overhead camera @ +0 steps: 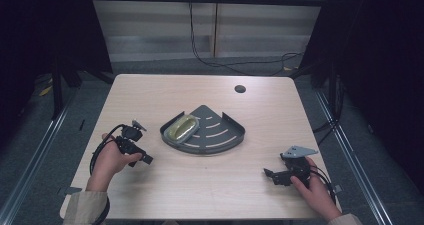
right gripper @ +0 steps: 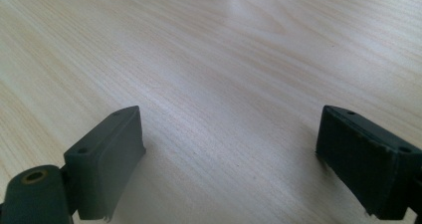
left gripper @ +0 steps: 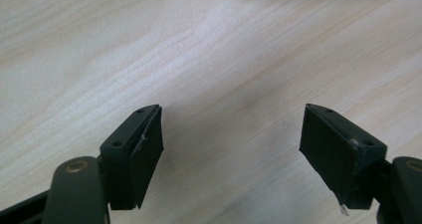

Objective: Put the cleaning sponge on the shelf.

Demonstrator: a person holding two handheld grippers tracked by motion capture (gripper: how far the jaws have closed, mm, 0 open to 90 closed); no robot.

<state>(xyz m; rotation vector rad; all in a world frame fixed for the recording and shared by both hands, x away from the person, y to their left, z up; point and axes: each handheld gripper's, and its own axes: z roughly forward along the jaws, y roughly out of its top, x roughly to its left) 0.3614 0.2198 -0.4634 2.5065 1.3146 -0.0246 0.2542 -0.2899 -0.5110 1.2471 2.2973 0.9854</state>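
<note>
At the centre of the high view a dark quarter-round corner tray (overhead camera: 220, 132) sits on the wooden table (overhead camera: 200, 190), and a yellowish soap-like bar (overhead camera: 182, 128) lies in its left part, likely parked there to be picked out. The left gripper (overhead camera: 145, 158) rests at lower left and the right gripper (overhead camera: 268, 174) at lower right, both well apart from the tray, jaws spread wide over bare wood with nothing between them, which reads as a waiting pose before a reach
</note>
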